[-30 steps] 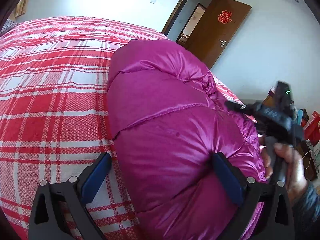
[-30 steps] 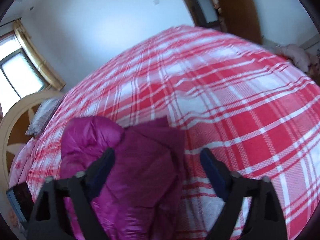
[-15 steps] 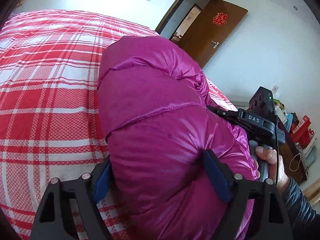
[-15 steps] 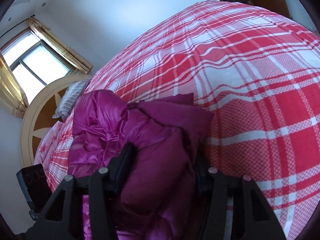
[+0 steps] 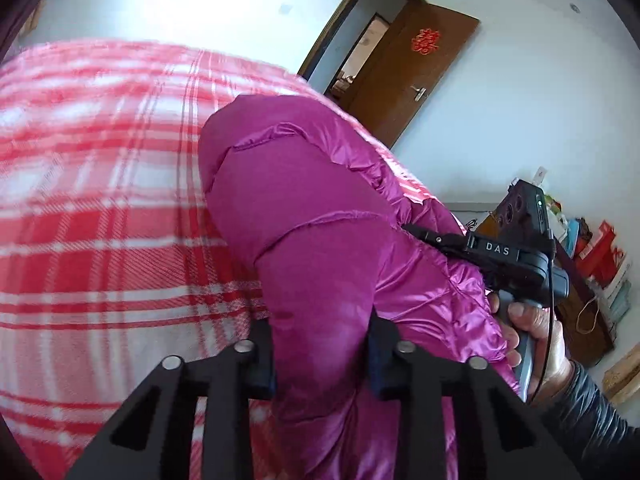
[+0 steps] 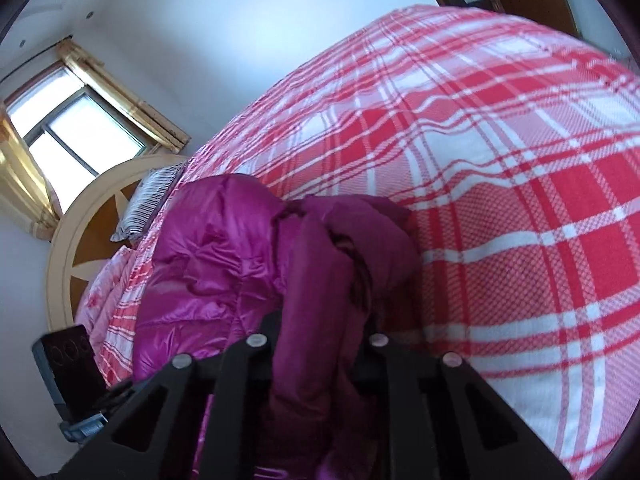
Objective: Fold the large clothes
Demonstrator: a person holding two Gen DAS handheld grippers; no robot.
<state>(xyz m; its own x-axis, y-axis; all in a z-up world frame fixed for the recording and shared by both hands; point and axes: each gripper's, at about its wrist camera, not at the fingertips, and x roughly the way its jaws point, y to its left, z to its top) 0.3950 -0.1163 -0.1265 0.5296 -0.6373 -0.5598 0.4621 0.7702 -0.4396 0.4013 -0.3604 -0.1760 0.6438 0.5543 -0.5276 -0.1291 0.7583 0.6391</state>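
Note:
A shiny magenta down jacket lies bunched on a bed with a red and white plaid cover. My left gripper is shut on a thick fold of the jacket's near edge. In the right wrist view the same jacket shows its quilted body on the left, and my right gripper is shut on another bunched fold of it. The right gripper's body and the hand holding it show in the left wrist view, pressed against the jacket's right side.
The plaid cover spreads wide to the right. A cream and wood headboard and a striped pillow stand at the bed's far end, under a window. A brown door stands open. Cluttered shelves lie beside the bed.
Both grippers have closed from wide open onto folds of the jacket. Both views have shifted and tilted, and the jacket looks more bunched between the jaws.

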